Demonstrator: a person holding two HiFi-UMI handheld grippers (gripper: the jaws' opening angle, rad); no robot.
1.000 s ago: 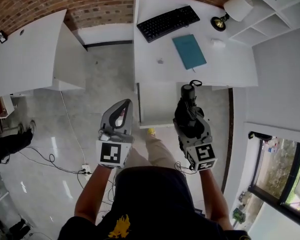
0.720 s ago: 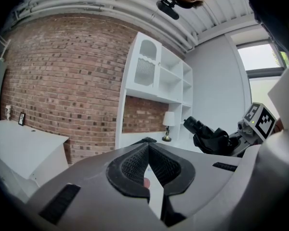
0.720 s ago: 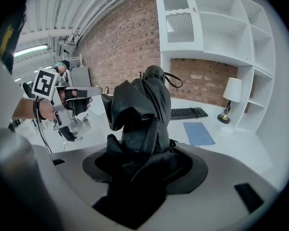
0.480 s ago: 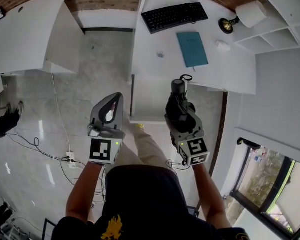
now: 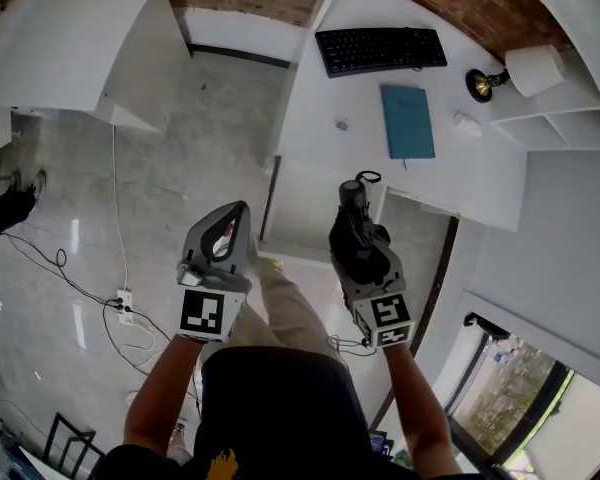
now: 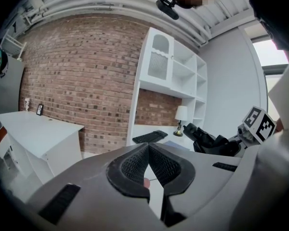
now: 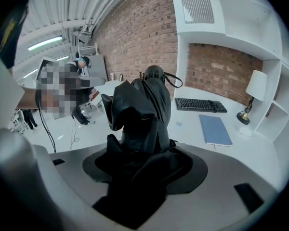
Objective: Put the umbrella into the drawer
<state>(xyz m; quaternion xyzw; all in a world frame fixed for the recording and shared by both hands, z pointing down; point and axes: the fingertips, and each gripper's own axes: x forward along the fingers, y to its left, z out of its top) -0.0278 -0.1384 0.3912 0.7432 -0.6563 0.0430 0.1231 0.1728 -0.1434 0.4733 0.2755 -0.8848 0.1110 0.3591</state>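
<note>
Right gripper (image 7: 144,165) pinches the folded black umbrella (image 7: 147,105); left gripper (image 6: 148,148) jaws meet, empty; drawer (image 5: 300,210), seemingly open, just ahead.

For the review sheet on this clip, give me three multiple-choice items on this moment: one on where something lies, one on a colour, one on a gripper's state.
1. Where does the blue notebook lie?
A. on the floor
B. on a shelf
C. on the white desk, near the keyboard

2. What colour is the umbrella?
A. black
B. red
C. yellow

3. How do the jaws of the left gripper stand?
A. wide apart
B. together at the tips, on nothing
C. closed on the umbrella

Answers:
1 C, since the head view shows it flat on the desktop just this side of the keyboard.
2 A, since the folded fabric held in the right gripper is black in both views.
3 B, since the left gripper view shows the jaws meeting with nothing between them.
</note>
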